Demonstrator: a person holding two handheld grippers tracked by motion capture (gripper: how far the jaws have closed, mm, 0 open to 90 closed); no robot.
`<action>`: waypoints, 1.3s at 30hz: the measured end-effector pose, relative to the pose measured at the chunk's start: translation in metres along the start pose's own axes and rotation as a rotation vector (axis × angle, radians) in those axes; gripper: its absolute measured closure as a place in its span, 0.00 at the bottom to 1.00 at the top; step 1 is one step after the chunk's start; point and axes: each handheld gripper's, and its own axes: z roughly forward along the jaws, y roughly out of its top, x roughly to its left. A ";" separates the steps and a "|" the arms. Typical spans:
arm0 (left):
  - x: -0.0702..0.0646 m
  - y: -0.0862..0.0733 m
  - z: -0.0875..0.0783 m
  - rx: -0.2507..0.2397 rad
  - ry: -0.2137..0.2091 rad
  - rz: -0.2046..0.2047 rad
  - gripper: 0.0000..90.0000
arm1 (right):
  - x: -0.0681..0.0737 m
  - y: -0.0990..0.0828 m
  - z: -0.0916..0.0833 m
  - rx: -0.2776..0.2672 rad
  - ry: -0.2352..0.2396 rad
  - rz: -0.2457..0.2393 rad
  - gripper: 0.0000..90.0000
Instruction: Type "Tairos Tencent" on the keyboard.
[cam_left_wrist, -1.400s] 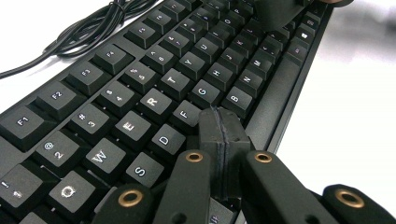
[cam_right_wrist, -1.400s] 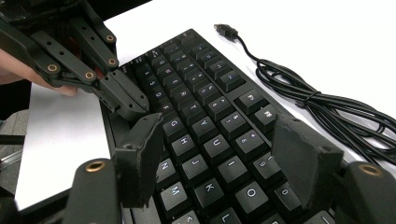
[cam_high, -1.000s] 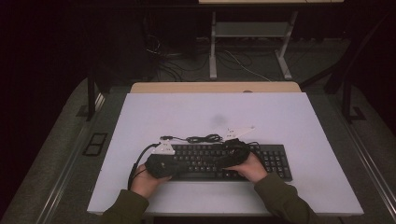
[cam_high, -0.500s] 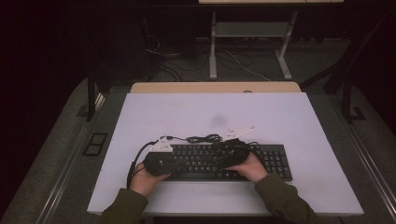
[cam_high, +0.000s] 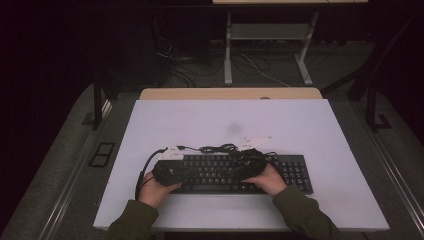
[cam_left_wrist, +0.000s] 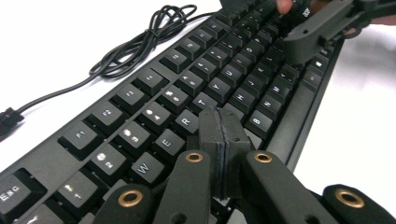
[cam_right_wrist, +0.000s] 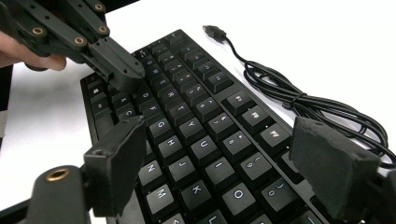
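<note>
A black keyboard (cam_high: 296, 173) lies along the near part of the white table, its coiled black cable (cam_high: 220, 148) just behind it. My left gripper (cam_high: 200, 174) reaches in from the keyboard's left end. In the left gripper view it (cam_left_wrist: 224, 140) is shut, empty, tips low over the keys near R and F. My right gripper (cam_high: 237, 170) comes from the right. In the right gripper view it (cam_right_wrist: 224, 163) stands wide open above the H, J and K keys, nothing between its pads (cam_right_wrist: 119, 158). The left gripper (cam_right_wrist: 123, 72) hovers over the keyboard's far rows there.
The cable (cam_right_wrist: 299, 100) ends in a loose USB plug (cam_right_wrist: 215, 31) on the table (cam_high: 225, 120). A wooden strip (cam_high: 230, 93) borders the table's far edge. Beyond it are a dark floor, loose cables and a metal frame (cam_high: 270, 50). Bare table lies behind and right of the keyboard.
</note>
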 end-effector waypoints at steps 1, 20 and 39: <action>0.001 0.000 0.000 0.000 0.003 0.005 0.99 | 0.000 0.000 0.000 0.000 -0.002 -0.002 0.19; 0.013 0.001 0.006 -0.021 0.053 -0.027 0.99 | -0.001 -0.002 0.002 0.013 -0.002 -0.001 0.16; 0.014 -0.002 0.013 0.007 0.052 -0.012 0.99 | 0.000 -0.002 0.003 0.017 0.002 0.001 0.16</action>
